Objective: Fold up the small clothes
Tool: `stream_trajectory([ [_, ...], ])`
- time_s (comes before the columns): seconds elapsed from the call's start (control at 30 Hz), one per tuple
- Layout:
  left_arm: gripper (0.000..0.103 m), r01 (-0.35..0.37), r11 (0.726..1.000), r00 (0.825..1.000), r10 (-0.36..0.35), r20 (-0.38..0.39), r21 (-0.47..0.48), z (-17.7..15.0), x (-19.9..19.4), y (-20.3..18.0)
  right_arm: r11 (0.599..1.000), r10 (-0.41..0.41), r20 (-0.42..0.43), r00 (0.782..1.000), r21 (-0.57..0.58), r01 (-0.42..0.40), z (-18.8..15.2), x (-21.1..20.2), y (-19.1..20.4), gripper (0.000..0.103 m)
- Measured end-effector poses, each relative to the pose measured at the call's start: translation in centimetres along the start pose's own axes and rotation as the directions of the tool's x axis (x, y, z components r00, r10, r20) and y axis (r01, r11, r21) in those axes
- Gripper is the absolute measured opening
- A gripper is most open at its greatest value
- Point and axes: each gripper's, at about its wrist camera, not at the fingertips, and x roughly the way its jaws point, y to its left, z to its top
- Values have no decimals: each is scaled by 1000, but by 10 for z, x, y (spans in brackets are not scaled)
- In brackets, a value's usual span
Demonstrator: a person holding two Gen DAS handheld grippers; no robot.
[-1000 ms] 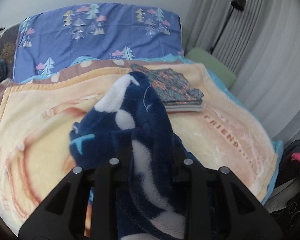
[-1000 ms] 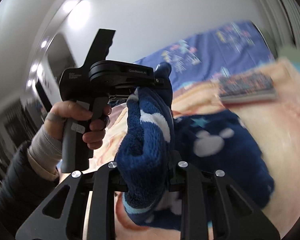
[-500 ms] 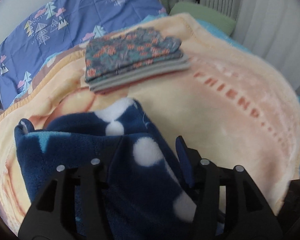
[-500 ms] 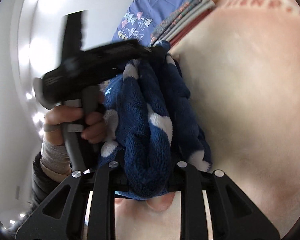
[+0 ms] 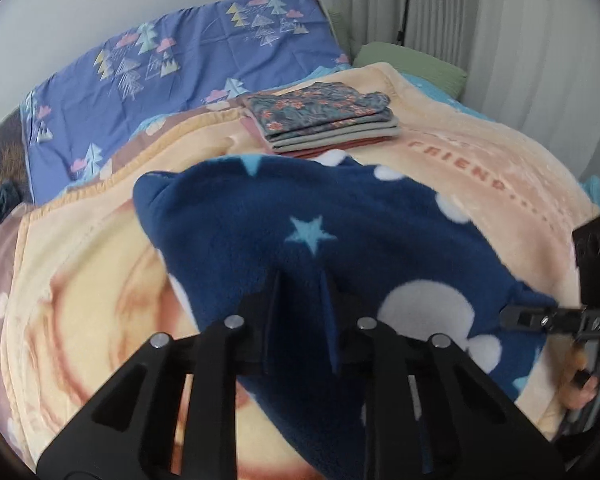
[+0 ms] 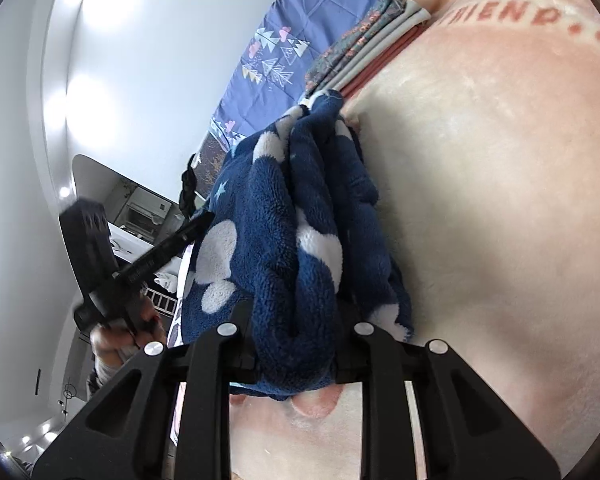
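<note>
A navy fleece garment [image 5: 340, 216] with white dots and pale blue stars lies spread on the peach blanket [image 5: 480, 152]. My left gripper [image 5: 300, 280] is closing on a raised fold at the garment's near edge, and its pads pinch the fleece. In the right wrist view the same garment [image 6: 284, 208] hangs bunched from my right gripper [image 6: 296, 316], which is shut on a thick wad of it just above the blanket [image 6: 500, 220]. The right gripper [image 5: 540, 320] holds the garment's right corner in the left wrist view. A stack of folded clothes [image 5: 328, 120] sits behind the garment.
A blue tree-print quilt [image 5: 180, 60] lies along the wall at the back, with a green pillow [image 5: 412, 60] and grey curtains [image 5: 520, 40] at the right. A person's hand [image 6: 116, 332] grips the left tool's handle. The folded stack [image 6: 360, 52] is just beyond the fleece.
The fleece went from hanging bunched in the air to lying spread on the blanket. My left gripper opened, came down and closed on a new fold. The right gripper rolled and sank to the blanket.
</note>
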Motion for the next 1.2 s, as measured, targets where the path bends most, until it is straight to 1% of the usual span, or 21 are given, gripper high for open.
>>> stream_trajectory([
  [0.03,19,-6,1000,1000,6,-3,18,1,4,-4,1000,-12,0,1000,8,12,0,-3,-1,24],
  [0.1,19,31,999,999,-31,-22,6,11,20,-11,999,-51,30,998,-9,51,4,-11,3,26],
  [0.13,19,48,999,998,-47,-43,6,16,30,-13,992,-102,75,992,-64,107,4,-20,14,26],
  [0.23,18,-19,994,996,28,-87,105,25,60,-35,951,-177,199,964,-219,220,0,-38,47,26],
  [0.3,16,-17,993,995,28,-91,115,28,63,-43,931,-148,251,957,-292,220,-1,-51,66,26],
  [0.37,16,-23,992,996,34,-86,122,27,63,-43,934,-77,254,964,-321,160,1,-57,75,26],
  [0.43,16,-16,994,997,24,-73,104,24,60,-39,935,-29,213,977,-339,102,3,-50,78,26],
  [0.47,16,-13,995,998,19,-66,94,22,58,-38,933,-48,173,984,-344,106,3,-37,77,24],
  [0.5,17,-8,997,998,12,-55,77,21,56,-35,927,-126,141,982,-336,168,3,-21,69,24],
  [0.53,19,-10,998,999,13,-43,63,21,54,-32,915,-219,122,968,-319,247,4,-7,59,15],
  [0.57,21,-2,1000,1000,3,-24,30,20,49,-28,903,-292,93,952,-302,306,3,7,46,15],
  [0.63,28,8,1000,1000,-8,1,-18,16,32,-23,939,-240,64,969,-236,248,-2,9,28,15],
  [0.7,56,25,999,997,-22,76,-44,3,1,-23,936,-242,59,969,-248,249,-2,5,31,15],
  [0.73,88,-17,999,991,21,136,-32,-9,-20,-26,924,-260,59,964,-276,266,-4,4,36,15],
  [0.77,90,-56,998,982,57,182,-9,-20,-36,-30,917,-268,60,961,-290,274,-5,4,37,15],
  [0.83,91,-102,993,972,88,219,56,-50,-62,-44,915,-268,60,962,-296,274,-6,5,38,15],
  [0.9,91,-111,991,974,93,206,79,-76,-75,-54,922,-259,57,964,-282,265,-7,8,36,15],
  [0.97,91,-111,990,983,95,159,91,-102,-78,-63,922,-260,58,964,-281,266,-6,9,37,15],
  [1.03,91,-147,987,985,139,104,69,-119,-65,-68,920,-266,63,962,-283,272,-4,10,38,15],
  [1.1,91,-157,988,986,155,61,16,-123,-48,-65,917,-272,70,960,-282,281,-3,13,40,15],
  [1.2,91,-180,981,981,184,58,-68,-118,-26,-62,912,-285,79,955,-285,296,-4,13,42,15],
])
